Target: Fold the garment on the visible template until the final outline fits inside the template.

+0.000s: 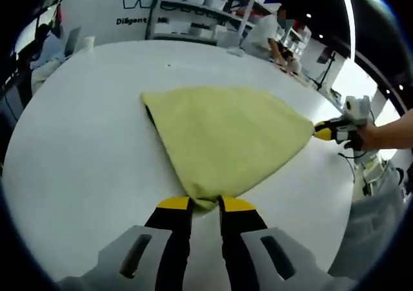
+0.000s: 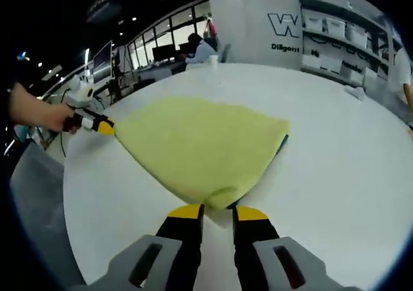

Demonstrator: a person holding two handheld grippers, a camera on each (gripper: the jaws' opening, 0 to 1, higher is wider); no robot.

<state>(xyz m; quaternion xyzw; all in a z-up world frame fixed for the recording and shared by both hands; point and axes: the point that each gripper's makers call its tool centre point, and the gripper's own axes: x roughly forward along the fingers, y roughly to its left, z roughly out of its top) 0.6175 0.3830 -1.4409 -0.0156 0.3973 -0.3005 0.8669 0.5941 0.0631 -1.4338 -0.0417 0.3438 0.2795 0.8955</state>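
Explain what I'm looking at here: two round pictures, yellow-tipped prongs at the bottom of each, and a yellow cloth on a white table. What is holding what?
There is no robot. A person carries a hand-held gripper in each hand, and each has a camera looking along its own two jaws.

In the left gripper view, the left gripper rises from the bottom, shut on one corner of the yellow cloth. At the right edge, the right gripper pinches another corner, held by the person's hand.

The right gripper view is the same scene from the other side: the right gripper below, the left gripper at the left.

The cloth lies stretched between them on the white table. A dark edge peeks out beside it; I cannot tell what it is.
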